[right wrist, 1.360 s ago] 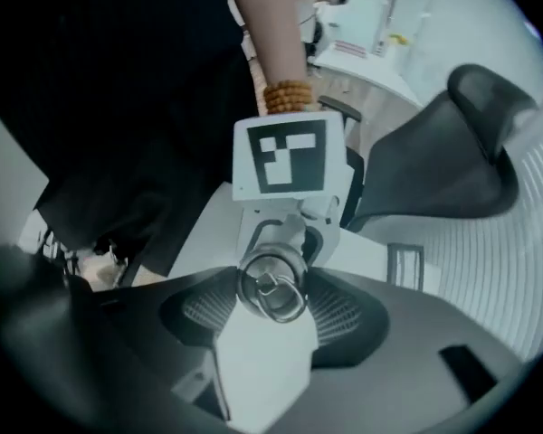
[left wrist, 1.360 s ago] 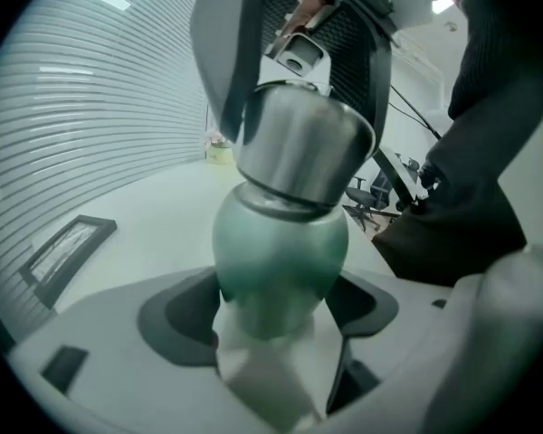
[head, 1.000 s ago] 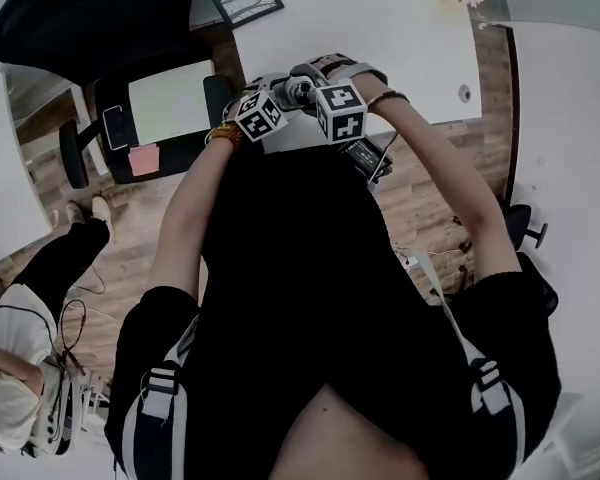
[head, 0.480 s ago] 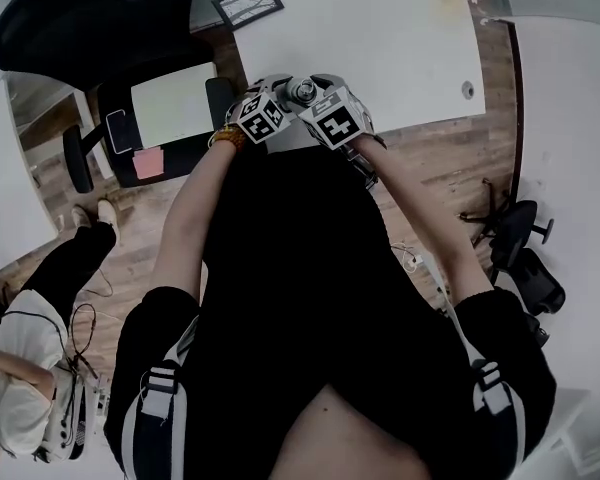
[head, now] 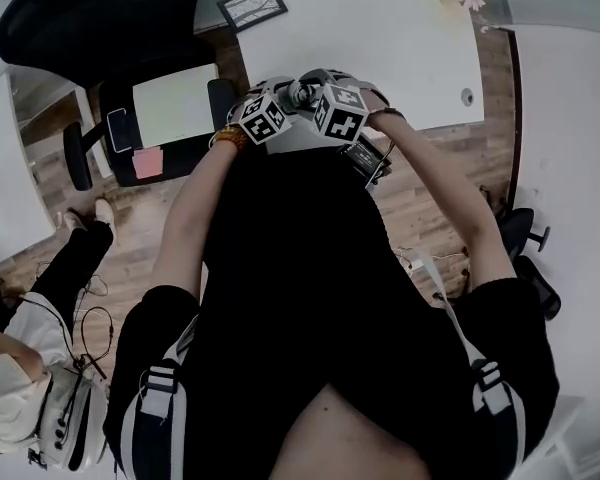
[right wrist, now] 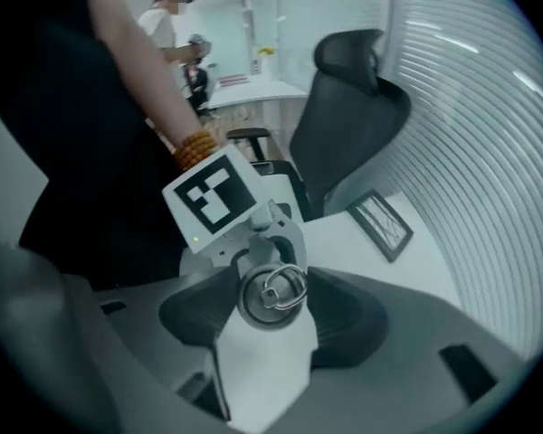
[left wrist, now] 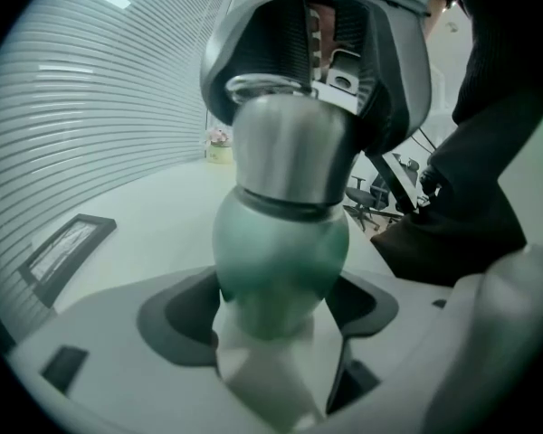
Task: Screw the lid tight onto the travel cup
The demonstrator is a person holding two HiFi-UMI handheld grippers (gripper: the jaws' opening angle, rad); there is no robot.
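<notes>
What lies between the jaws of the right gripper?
The lid, with its ring on top, lies between them; the right gripper view shows it. The jaws have just been closing on it.

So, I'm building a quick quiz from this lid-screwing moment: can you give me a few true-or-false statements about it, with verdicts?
1. The left gripper grips the green cup. True.
2. The lid lies on the table. False: it sits on the cup, between the jaws of the right gripper, which have just been closing on it.
3. A picture frame lies on the white table. True.
4. The lid's top is plain. False: a metal ring lies on it.
</notes>
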